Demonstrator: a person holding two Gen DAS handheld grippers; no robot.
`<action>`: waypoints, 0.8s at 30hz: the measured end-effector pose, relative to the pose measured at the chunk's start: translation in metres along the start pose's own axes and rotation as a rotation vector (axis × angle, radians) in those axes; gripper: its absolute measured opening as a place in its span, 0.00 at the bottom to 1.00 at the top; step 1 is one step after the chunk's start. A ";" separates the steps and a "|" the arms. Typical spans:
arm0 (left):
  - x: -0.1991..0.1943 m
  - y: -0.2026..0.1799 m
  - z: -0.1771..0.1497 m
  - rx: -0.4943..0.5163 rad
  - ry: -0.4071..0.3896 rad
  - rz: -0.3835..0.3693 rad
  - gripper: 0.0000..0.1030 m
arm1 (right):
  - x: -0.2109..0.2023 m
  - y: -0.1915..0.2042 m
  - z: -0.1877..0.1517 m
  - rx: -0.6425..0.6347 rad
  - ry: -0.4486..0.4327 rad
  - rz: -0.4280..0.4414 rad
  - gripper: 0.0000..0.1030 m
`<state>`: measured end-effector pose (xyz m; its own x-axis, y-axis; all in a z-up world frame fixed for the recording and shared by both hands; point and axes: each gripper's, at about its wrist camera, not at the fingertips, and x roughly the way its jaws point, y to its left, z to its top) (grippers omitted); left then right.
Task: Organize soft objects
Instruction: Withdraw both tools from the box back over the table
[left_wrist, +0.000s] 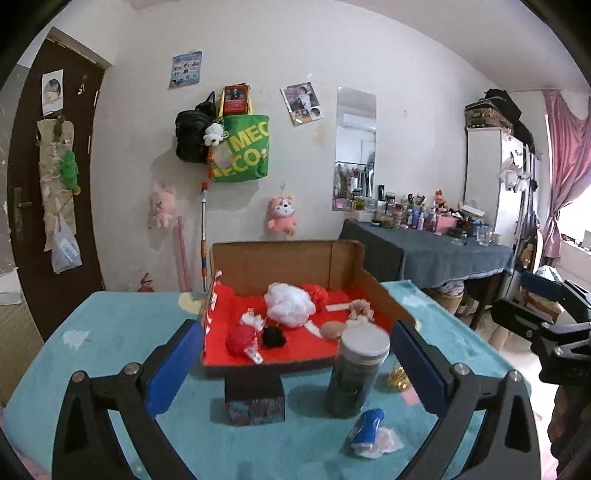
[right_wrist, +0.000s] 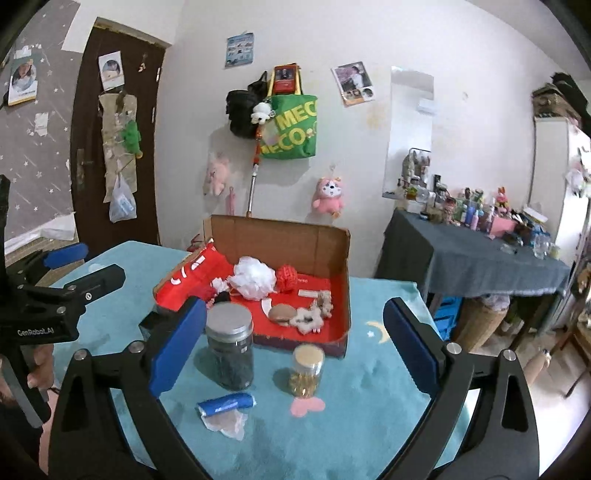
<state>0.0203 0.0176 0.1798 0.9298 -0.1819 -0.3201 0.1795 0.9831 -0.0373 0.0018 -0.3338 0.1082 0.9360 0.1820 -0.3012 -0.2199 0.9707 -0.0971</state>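
Worktop (left_wrist: 110, 332): covered with a teal cloth printed with small trees, a moon and a heart; carries everything listed below.
Cardboard box (left_wrist: 343, 266): open, red-lined, lid flap standing upright at the back; sits on the worktop beyond the jars.
Soft objects in box: white fluffy puff (left_wrist: 290, 303) at centre; red knitted ball (right_wrist: 288, 277) just behind it; red pom-pom (left_wrist: 241, 338) and black pom-pom (left_wrist: 273, 335) side by side near the front left; tan round pad (left_wrist: 332, 328) and cream frilly scrunchie (left_wrist: 364, 309) toward the right.
Left claw (left_wrist: 295, 365): jaws spread wide, blue pads well apart, nothing between them; points over the worktop toward the box.
Right claw (right_wrist: 293, 347): jaws spread wide, nothing gripped; the jars stand beyond the pads, untouched. A hand (right_wrist: 40, 365) shows at the left edge of the right wrist view, holding the other tool.
Dark jar (right_wrist: 229, 347): upright, grey lid, dark contents; in front of the box, apart from it.
Small black box (left_wrist: 255, 400): patterned sides; on the worktop left of the dark jar.
Small jar (right_wrist: 306, 371): upright, pale lid, golden contents; right of the dark jar, near the box's front corner.
Blue roll (right_wrist: 227, 403): lying on its side nearest the cameras, touching a crumpled clear wrapper (right_wrist: 227, 424).
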 end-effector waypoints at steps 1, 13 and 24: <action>0.000 0.000 -0.006 -0.003 0.003 0.010 1.00 | 0.000 0.001 -0.007 0.003 0.001 -0.004 0.95; 0.035 -0.005 -0.083 -0.022 0.172 0.044 1.00 | 0.028 -0.001 -0.091 0.079 0.105 -0.032 0.95; 0.059 -0.008 -0.117 -0.035 0.296 0.020 1.00 | 0.066 0.000 -0.137 0.103 0.249 -0.007 0.95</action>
<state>0.0360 0.0019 0.0508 0.7980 -0.1529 -0.5829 0.1462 0.9875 -0.0589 0.0256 -0.3432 -0.0411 0.8382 0.1432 -0.5262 -0.1726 0.9850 -0.0069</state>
